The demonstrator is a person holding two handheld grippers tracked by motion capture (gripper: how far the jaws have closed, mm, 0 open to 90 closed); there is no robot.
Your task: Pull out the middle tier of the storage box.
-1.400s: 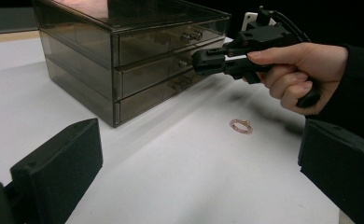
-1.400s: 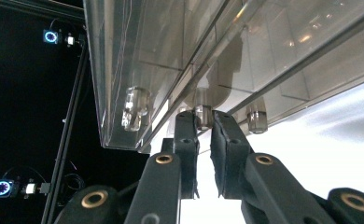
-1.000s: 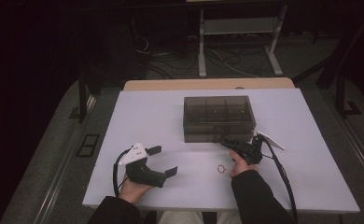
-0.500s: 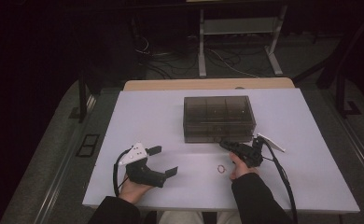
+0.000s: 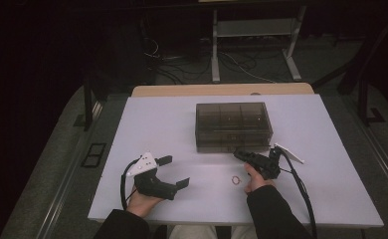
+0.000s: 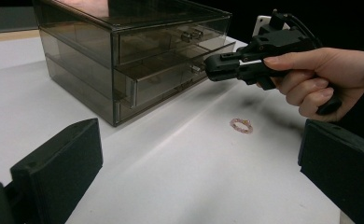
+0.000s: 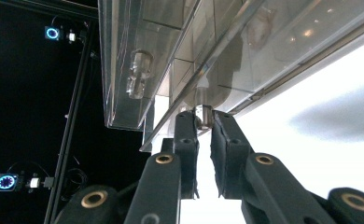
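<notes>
High view: a white rectangular table top (image 5: 152,124) is seen with a pale wooden edge strip (image 5: 222,90) along its far side, standing on grey carpeted floor (image 5: 57,149) in a dark room. Behind the table a white metal stand (image 5: 254,30) and loose cables (image 5: 182,67) are made out on the floor. In the right gripper view, two blue ring lights (image 7: 52,32) are seen glowing on a black pole against the darkness.

A smoky transparent plastic drawer box (image 5: 233,127) is placed on the far middle of the table. In the left gripper view one lower drawer (image 6: 171,79) is shown pulled slightly out of the box front. A small pink beaded ring (image 5: 237,179) lies on the bare table just in front of the box, near the person's right hand (image 5: 255,179).

The right gripper (image 5: 242,156) is held level at the box front; in the right gripper view its jaws are seen clamped on the small clear knob (image 7: 203,114) of the drawer. The left gripper (image 5: 174,172) is held low over the near left of the table, well apart from the box, its jaws spread wide with nothing between them.

No brand, label or writing can be read anywhere.
</notes>
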